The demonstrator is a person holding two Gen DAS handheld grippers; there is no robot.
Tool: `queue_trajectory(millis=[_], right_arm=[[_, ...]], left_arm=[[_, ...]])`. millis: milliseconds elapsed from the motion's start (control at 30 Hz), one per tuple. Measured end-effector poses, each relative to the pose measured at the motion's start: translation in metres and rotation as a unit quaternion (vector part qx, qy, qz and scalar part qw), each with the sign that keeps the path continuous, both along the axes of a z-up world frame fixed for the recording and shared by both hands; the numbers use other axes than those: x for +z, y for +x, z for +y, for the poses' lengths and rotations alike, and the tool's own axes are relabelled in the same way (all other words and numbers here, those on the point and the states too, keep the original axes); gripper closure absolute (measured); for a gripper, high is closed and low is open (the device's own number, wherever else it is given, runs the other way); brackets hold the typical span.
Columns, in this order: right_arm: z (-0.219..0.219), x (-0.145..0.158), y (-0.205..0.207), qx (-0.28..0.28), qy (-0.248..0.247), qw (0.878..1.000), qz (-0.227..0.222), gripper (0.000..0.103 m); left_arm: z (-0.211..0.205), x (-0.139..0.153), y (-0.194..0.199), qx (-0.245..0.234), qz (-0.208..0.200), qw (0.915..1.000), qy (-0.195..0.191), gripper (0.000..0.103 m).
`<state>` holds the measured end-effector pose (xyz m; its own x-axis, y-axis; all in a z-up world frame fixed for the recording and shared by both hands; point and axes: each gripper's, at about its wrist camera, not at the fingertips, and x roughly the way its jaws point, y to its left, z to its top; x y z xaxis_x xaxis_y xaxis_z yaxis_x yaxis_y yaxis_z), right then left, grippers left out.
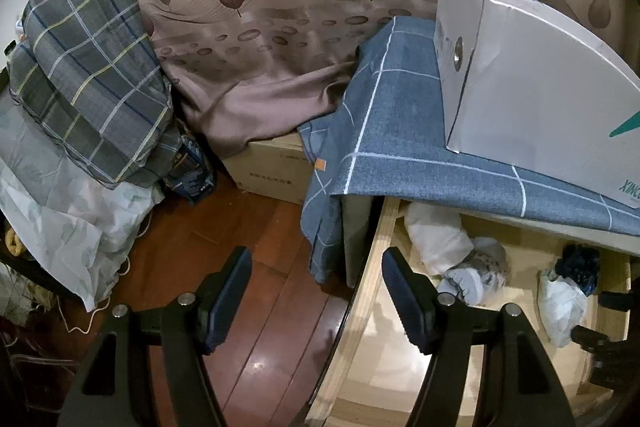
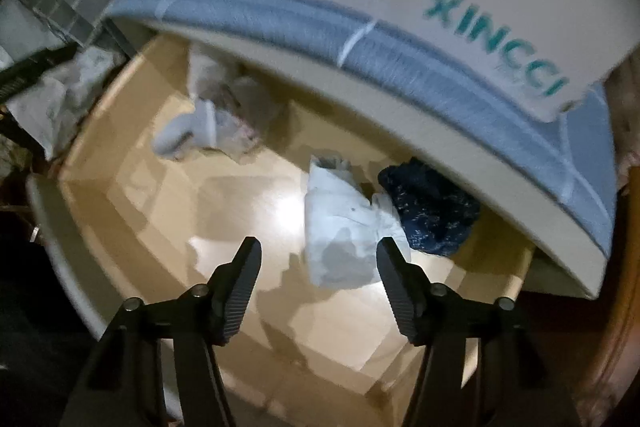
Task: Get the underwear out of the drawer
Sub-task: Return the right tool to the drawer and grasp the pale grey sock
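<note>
Underwear (image 2: pixel 344 227) in pale drawer (image 2: pixel 132 211); reddish wood floor (image 1: pixel 256 267).

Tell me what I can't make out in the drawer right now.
- Drawer back: hidden under the cloth-covered top, both views.
- Dark blue bundle: partly tucked under that top; garment type unclear.
- White bundle: right wrist view blurred, can't tell if it is underwear.
- Left pile: crumpled, items indistinguishable.
- Right claw: open, above the drawer; contact unclear.

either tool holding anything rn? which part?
Nothing held. Left tool is open over the drawer edge; right tool is open above the white garment, not gripping it.
</note>
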<state>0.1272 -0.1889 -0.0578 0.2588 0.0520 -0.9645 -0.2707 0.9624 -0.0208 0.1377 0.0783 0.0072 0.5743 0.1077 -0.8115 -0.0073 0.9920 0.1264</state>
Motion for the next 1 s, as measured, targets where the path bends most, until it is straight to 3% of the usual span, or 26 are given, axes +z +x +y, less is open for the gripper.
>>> queue_trajectory(millis=[433,767,1000], right_arm=[[0.007,-0.063,0.027,0.024,-0.054,0.998,0.018,0.047],[0.014,-0.079,0.033,0.043,-0.072,0.996,0.007,0.044],[0.011,-0.079,0.026,0.042,-0.075,0.996,0.019,0.055]], left_arm=[[-0.006,-0.005,0.002,-0.013,0.007,0.9998,0.009,0.034],[-0.012,-0.01,0.003,-0.023,0.014,0.9994,0.022,0.034],[-0.019,-0.014,0.003,-0.033,0.02,0.9987,0.031,0.034]])
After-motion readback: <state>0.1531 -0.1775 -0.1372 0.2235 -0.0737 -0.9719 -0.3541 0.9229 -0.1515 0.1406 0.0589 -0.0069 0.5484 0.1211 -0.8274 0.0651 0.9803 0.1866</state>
